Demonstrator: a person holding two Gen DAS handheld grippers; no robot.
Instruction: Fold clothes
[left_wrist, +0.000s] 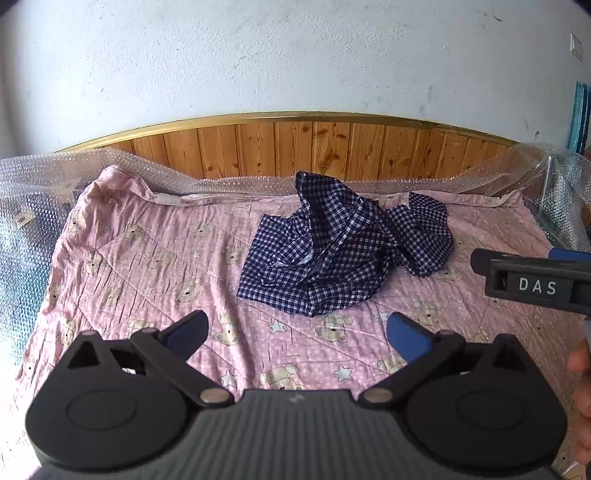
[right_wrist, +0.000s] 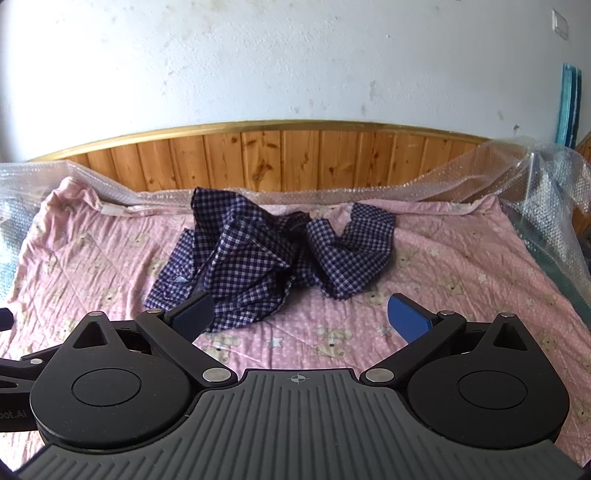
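A crumpled navy checked shirt (left_wrist: 343, 254) lies on the pink bear-print bedspread (left_wrist: 147, 258), ahead of the left gripper (left_wrist: 297, 332) and apart from its spread, empty fingers. The right gripper (right_wrist: 299, 317) also has its fingers spread, the left fingertip (right_wrist: 194, 314) overlapping the shirt's near hem in view; contact cannot be told

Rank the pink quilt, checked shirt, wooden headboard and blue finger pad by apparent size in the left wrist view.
1. pink quilt
2. wooden headboard, though only a strip shows
3. checked shirt, close to the headboard in area, so unsure
4. blue finger pad, smallest despite being nearest the camera
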